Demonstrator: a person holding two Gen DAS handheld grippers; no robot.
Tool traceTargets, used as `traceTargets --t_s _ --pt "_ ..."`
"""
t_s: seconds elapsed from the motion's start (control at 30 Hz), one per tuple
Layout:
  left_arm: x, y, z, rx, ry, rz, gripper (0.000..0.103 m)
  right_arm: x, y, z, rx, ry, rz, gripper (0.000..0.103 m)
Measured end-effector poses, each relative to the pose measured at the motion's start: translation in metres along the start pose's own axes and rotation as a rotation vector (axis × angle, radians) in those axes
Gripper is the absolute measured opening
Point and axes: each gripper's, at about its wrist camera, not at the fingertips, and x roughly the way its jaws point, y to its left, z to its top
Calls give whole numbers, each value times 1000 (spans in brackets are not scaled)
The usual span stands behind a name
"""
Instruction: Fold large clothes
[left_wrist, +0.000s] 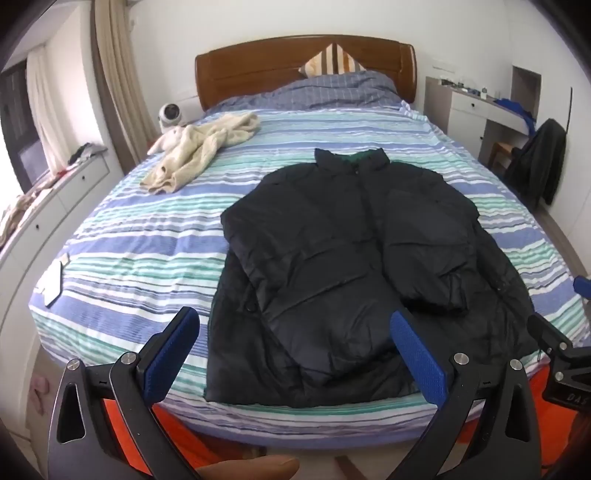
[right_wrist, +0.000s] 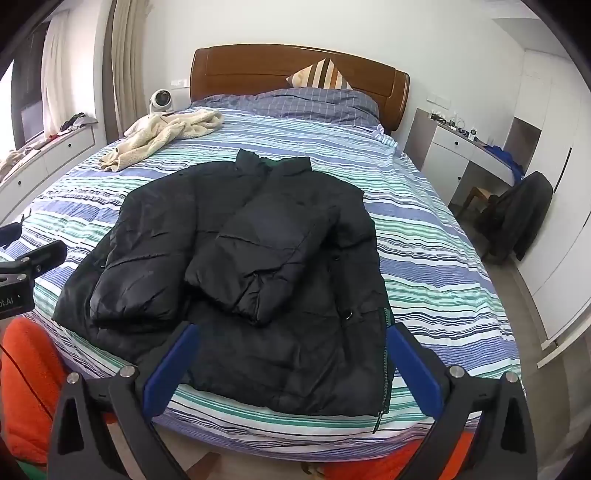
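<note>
Black puffy jacket (left_wrist: 354, 258) spread flat on the striped bed (left_wrist: 147, 236), near the foot end, collar toward the wooden headboard (left_wrist: 258, 66), both sleeves folded in across its front. Left gripper (left_wrist: 295, 354) above the jacket's bottom edge, blue fingers (left_wrist: 173, 354) as wide apart as can be, nothing in them; right gripper (right_wrist: 291, 365) above that same bottom edge, fingers (right_wrist: 413, 365) wide apart too, also with nothing. Cream sweater (left_wrist: 199, 151) bunched up past the jacket, closer to the headboard.

Soft daylight from the window (left_wrist: 22, 122) (left side); edges bend, corners dark.
</note>
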Motion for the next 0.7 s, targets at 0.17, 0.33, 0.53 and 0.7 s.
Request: traceTargets --t_s 0.17,0.33,0.53,0.7 --pt "-1 1 1 -22 23 -19 103 13 -14 5 14 26 27 103" --pt "4 -5 -4 -19 29 -29 103 14 -12 7 8 34 41 103" --pt "4 -6 -6 1 41 -67 103 19 -11 8 2 42 53 103" --pt "0 -13 -7 21 32 -74 103 20 -8 9 6 37 56 103"
